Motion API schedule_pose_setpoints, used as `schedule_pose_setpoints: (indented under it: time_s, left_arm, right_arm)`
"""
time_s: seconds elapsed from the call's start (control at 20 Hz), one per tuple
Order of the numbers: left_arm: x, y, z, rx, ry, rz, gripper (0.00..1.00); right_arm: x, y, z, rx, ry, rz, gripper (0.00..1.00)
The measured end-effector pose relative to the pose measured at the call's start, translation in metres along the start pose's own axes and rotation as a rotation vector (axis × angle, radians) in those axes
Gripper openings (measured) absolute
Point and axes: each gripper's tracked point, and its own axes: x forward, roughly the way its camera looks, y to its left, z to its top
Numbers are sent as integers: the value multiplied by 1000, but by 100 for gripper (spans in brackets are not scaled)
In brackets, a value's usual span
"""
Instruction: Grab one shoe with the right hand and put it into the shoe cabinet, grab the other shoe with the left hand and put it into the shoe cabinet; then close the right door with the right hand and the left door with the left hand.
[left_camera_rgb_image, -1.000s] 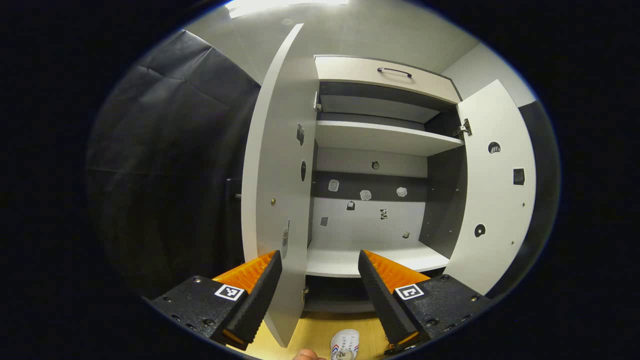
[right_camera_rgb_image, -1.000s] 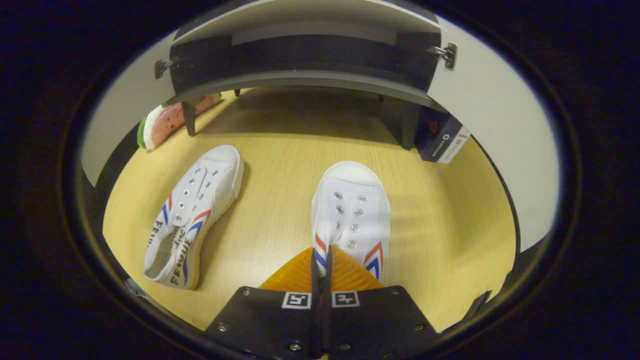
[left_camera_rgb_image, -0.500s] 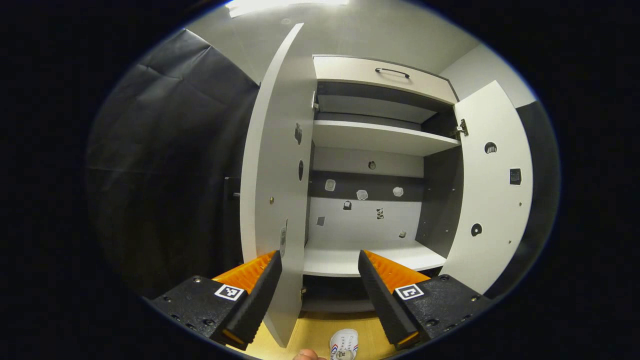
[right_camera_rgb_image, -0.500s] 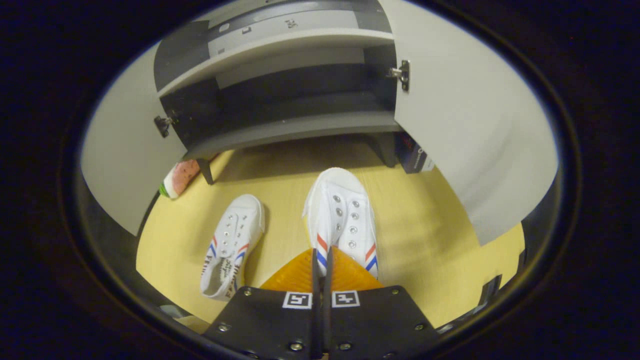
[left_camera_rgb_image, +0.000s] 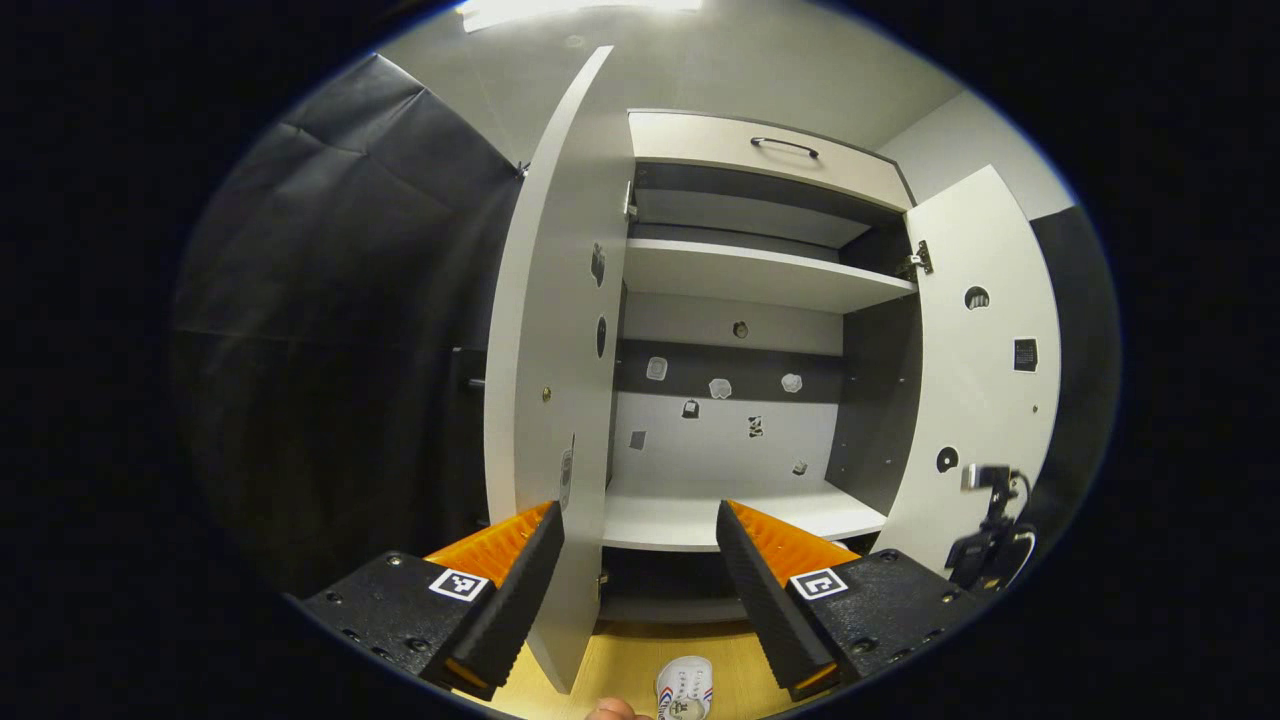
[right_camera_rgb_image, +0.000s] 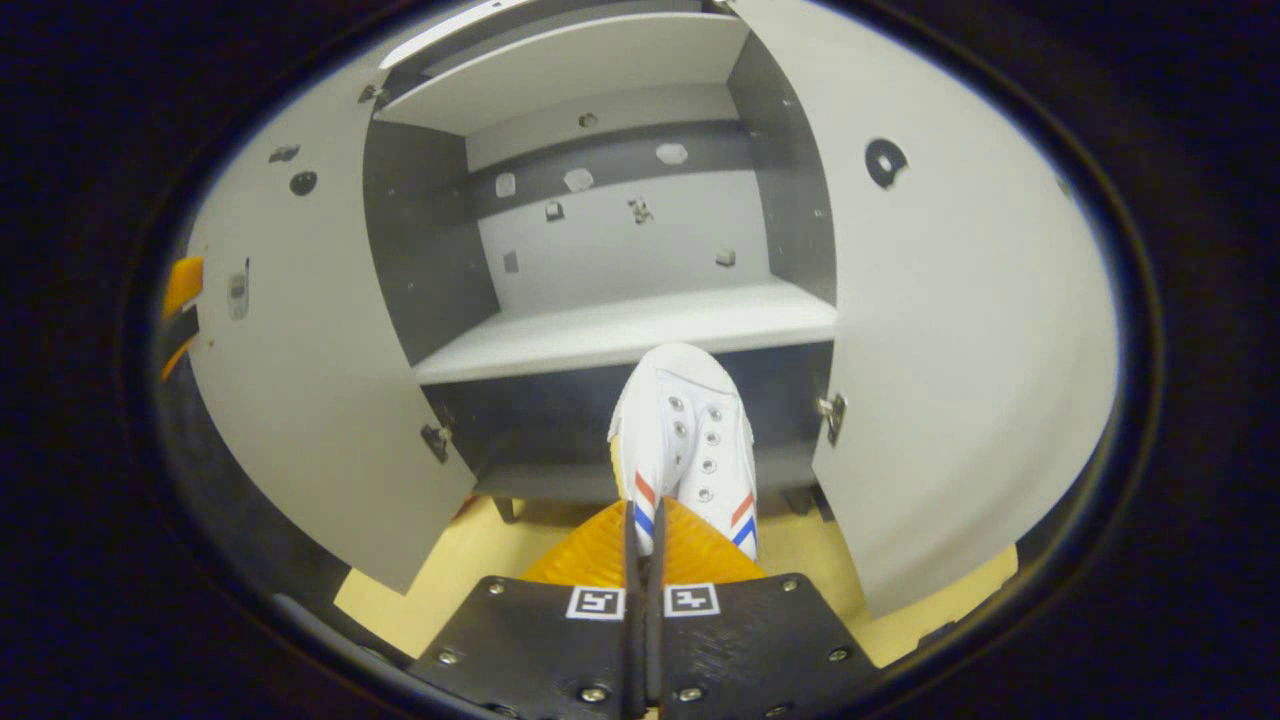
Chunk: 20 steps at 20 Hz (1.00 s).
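Now, left gripper view: left gripper (left_camera_rgb_image: 640, 560) hangs wide open and empty before the shoe cabinet (left_camera_rgb_image: 760, 270), both doors, left door (left_camera_rgb_image: 550, 400) and right door (left_camera_rgb_image: 985, 370), open. One shoe on the floor (left_camera_rgb_image: 686, 688) at bottom edge. Newly arrived at lower right: the other gripper (left_camera_rgb_image: 985, 545).

Right gripper view: right gripper (right_camera_rgb_image: 645, 525) clamped on one lifted shoe (right_camera_rgb_image: 685, 440) by its heel end. A second ago it lay on the floor; now its toe nears the lower shelf (right_camera_rgb_image: 620, 335). Placement seems next. Two shoes, two doors.
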Motion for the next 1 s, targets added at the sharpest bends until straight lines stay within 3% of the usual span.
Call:
schedule_pose_setpoints:
  time_s: [0.25, 0.55, 0.8, 1.0]
  left_arm:
    - [1, 0, 1, -10, -3, 6, 94]
    - [2, 2, 1, -16, -1, 40, 93]
    - [6, 4, 3, -29, -8, 73, 92]
    - [7, 6, 3, -28, -12, 95, 94]
  right_arm:
    - [36, 11, 92, -72, -156, 9, 0]
    - [97, 0, 167, -104, -217, -25, 0]
    - [166, -15, 171, -111, -148, -66, 0]
    - [197, -26, 163, -104, -86, -87, 0]
